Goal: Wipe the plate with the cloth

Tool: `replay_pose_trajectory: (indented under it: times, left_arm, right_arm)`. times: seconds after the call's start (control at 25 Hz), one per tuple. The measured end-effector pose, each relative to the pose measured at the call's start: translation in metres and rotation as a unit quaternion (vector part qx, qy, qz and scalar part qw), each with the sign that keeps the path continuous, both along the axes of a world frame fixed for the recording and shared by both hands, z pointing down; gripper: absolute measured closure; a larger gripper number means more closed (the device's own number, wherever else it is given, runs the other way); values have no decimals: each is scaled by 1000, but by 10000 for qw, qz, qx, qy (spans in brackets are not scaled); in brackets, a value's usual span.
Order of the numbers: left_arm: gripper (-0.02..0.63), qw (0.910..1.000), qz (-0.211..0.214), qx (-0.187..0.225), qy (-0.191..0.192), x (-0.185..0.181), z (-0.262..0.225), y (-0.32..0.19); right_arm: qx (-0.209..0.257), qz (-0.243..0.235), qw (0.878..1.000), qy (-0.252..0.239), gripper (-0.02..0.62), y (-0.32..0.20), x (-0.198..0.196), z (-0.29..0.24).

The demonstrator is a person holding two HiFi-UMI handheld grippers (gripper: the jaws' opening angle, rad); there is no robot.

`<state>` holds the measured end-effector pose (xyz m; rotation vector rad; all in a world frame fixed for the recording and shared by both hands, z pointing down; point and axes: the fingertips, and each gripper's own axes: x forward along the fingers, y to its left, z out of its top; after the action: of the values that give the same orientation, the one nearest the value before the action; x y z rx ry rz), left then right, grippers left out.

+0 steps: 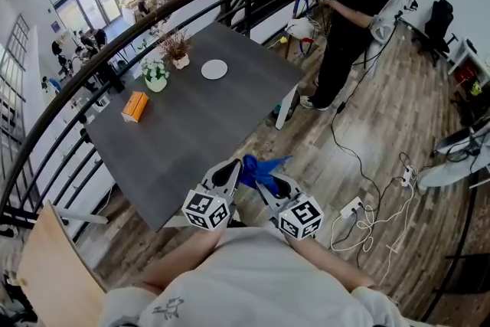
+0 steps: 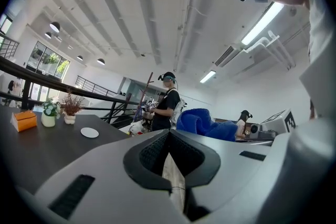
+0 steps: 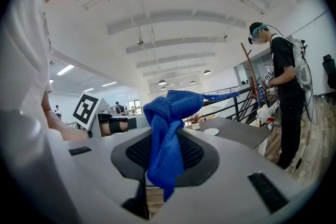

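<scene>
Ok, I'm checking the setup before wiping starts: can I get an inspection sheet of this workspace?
Surface: dark grey table, mostly bare.
Job's things: white plate on the table's far side; blue cloth in the right gripper.
Clutter: orange box, flower pot, dried-plant pot near the plate.
Grippers: left gripper shut, empty; right gripper shut on the cloth.
Cables: white cables and power strip on the wooden floor.
Surroundings: black railing along the table; another person standing beyond it.

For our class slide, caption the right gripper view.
Right gripper shut on blue cloth; white plate sits on the grey table beyond.
</scene>
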<state>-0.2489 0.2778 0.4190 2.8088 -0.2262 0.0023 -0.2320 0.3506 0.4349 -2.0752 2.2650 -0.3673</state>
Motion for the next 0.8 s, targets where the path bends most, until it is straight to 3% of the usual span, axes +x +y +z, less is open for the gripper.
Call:
replay_pose_trajectory:
  times: [0.4,0.8]
  left_arm:
    - [600,9997,226,76,-34,32,-13,-108]
    - [600,9997,215,-2,-81,39,-5,-158]
  right_arm:
    - [42,100,9999,-123,514,-119,26,-13]
    - [-36,81,9998,-196,514,-173,37,-8]
